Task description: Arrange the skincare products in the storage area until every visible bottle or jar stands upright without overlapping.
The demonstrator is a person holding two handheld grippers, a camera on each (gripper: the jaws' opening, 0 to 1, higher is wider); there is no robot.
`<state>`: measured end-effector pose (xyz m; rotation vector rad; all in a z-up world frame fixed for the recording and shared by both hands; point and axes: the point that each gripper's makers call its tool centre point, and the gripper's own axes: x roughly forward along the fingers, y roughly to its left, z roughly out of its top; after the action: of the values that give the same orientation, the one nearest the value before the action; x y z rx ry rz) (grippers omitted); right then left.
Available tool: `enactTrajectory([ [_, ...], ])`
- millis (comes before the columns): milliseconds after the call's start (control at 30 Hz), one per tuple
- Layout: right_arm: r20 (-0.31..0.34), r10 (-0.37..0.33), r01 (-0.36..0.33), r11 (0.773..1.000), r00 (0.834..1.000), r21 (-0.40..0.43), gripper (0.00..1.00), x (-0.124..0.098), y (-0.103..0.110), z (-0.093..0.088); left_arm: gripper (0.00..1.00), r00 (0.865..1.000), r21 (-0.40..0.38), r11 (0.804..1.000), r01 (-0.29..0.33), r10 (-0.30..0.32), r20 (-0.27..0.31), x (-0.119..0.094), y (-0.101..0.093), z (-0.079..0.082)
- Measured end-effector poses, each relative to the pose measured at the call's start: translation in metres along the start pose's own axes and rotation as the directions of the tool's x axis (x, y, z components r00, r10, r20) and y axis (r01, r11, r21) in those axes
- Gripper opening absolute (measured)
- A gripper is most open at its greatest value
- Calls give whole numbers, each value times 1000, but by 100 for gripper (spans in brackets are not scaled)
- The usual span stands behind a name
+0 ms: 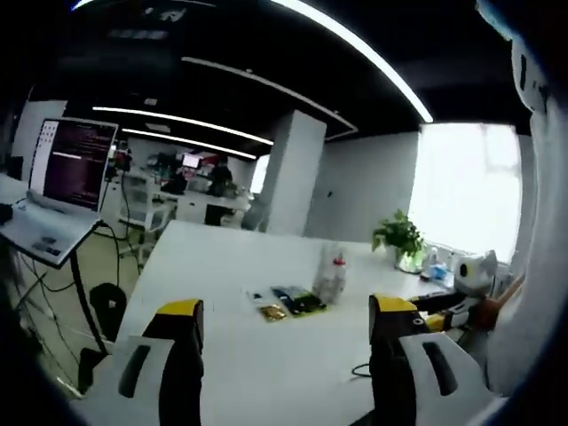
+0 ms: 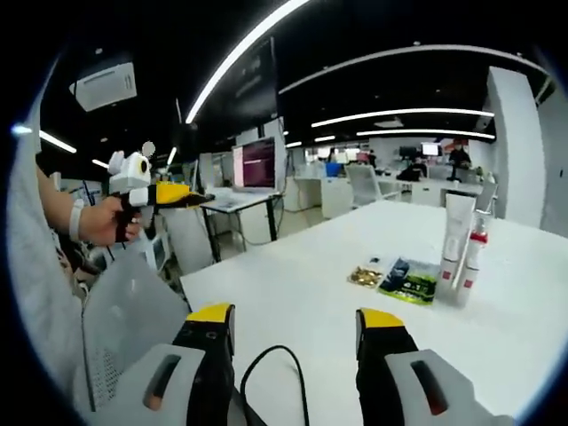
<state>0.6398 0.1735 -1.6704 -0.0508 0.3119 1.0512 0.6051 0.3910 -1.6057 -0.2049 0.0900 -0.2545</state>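
Bottles (image 2: 461, 248) are standing upright far out on the white table (image 2: 293, 302), beside some flat packets (image 2: 395, 277), while the right tongs (image 2: 293, 330) and the left tongs (image 1: 286, 321) are both hanging wide open, holding nothing. Reaching well is, I think, asking for a slow approach with the tongs kept level, closing low on one bottle without pushing its neighbour. Labels are looking too small to read, and I cannot tell whether the bottles are touching each other.
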Motion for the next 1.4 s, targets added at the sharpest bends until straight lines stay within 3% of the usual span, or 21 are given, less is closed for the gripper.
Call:
enactTrajectory([
  [167,29,1,-1,1000,1000,-11,60,-1,1,7,99,998,113,993,-39,33,54,1,2,0],
  [500,67,5,-6,1000,998,10,71,0,1,12,99,998,160,987,-26,17,56,13,-7,-9],
  [600,61,11,-11,1000,998,11,71,1,2,11,99,995,186,982,-23,4,100,19,-11,0],
  [633,61,11,-12,1000,998,9,71,1,2,11,99,989,172,985,-8,-18,149,23,-15,8],
  [800,62,15,-15,1000,998,1,72,1,4,11,99,989,207,978,-21,-10,149,30,-12,5],
  [867,61,11,-11,1000,998,4,72,1,3,10,99,974,179,984,10,-51,221,29,-19,13],
  [1033,65,1,-2,1000,998,16,73,0,0,10,99,977,215,975,48,-91,193,31,-30,4],
  [1133,65,-5,4,1000,998,19,74,0,-1,9,99,987,222,973,71,-101,126,36,-32,-12],
  [1400,54,-25,23,999,998,24,73,0,-6,5,99,995,239,969,65,-83,64,39,-29,-25],
])
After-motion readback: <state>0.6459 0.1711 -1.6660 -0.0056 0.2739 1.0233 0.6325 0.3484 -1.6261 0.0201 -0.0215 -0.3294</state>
